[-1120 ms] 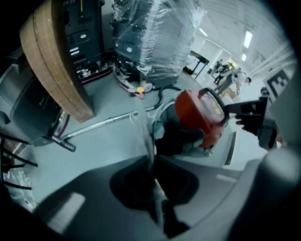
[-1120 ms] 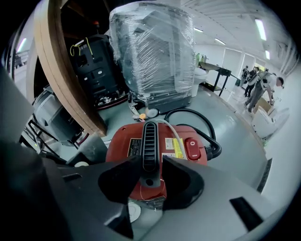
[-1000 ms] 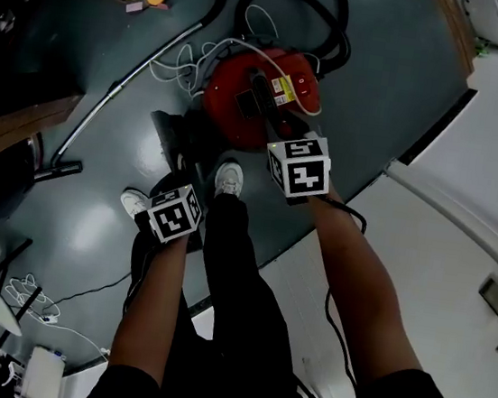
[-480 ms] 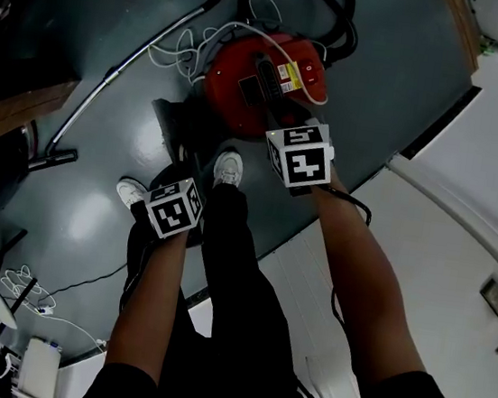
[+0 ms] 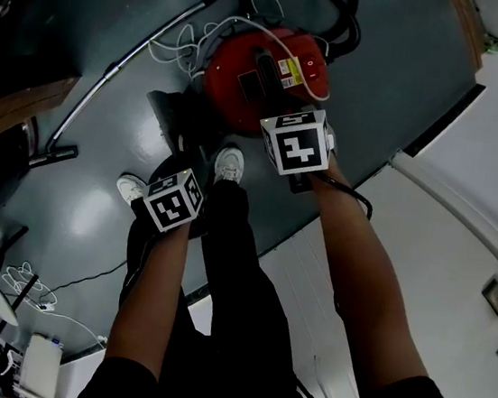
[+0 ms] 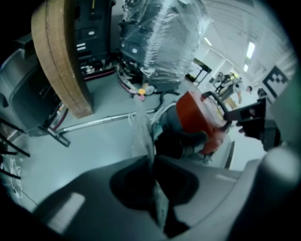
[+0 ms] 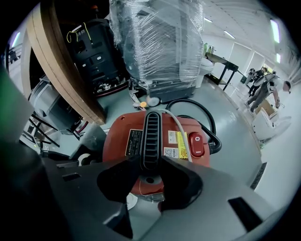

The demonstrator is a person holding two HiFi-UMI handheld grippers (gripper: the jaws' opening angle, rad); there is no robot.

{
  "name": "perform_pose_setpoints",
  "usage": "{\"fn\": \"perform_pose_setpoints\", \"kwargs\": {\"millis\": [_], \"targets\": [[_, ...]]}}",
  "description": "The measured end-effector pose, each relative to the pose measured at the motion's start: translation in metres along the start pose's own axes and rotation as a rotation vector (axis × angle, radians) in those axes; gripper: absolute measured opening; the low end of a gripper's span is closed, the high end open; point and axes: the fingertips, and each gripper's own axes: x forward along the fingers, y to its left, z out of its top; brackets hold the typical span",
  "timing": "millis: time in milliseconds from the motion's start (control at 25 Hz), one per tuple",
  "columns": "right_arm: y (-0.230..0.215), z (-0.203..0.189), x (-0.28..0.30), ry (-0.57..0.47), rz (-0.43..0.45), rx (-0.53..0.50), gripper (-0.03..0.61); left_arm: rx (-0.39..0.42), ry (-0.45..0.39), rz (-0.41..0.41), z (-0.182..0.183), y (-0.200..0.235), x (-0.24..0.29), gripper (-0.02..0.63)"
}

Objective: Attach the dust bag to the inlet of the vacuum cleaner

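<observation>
Pinching the pale dust bag (image 6: pixel 141 124), the left gripper (image 6: pixel 151 162) hangs beside the red vacuum cleaner (image 7: pixel 113 141); the right gripper (image 7: pixel 150 164) jaws are closing on its black handle (image 7: pixel 151 136).

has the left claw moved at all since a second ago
No. The left claw, shut on a thin pale sheet, keeps the same spot beside the white shoe, below the round red vacuum cleaner; only the head view shifted.
</observation>
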Motion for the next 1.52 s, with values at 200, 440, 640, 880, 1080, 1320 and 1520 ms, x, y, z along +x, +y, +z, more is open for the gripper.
{"fn": "perform_pose_setpoints", "kwargs": {"millis": [200, 440, 640, 880, 1080, 1320, 1520], "targets": [[0.001, 0.000, -0.001, -0.008, 0.010, -0.033, 0.135, -0.053, -0.011, -0.014, 0.007, 0.000, 0.004, 0.023], [0.002, -0.001, 0.001, -0.015, 0.005, -0.044, 0.135, -0.032, 0.008, -0.025, 0.006, -0.006, 0.010, 0.025], [0.001, 0.001, 0.001, -0.018, 0.016, -0.063, 0.135, -0.032, 0.020, -0.049, 0.009, -0.016, 0.014, 0.031], [0.001, 0.001, -0.002, -0.028, 0.018, -0.070, 0.136, 0.069, 0.036, -0.083, 0.012, -0.022, 0.014, 0.032], [0.001, 0.000, 0.000, -0.033, 0.021, -0.065, 0.135, -0.056, 0.095, -0.232, 0.009, -0.022, 0.018, 0.034], [0.000, 0.000, 0.001, -0.020, 0.021, -0.084, 0.137, 0.155, 0.163, -0.195, 0.007, -0.032, 0.020, 0.037], [0.000, -0.001, 0.001, 0.000, 0.010, -0.124, 0.138, -0.106, 0.209, -0.312, 0.010, -0.033, 0.024, 0.054]]}}
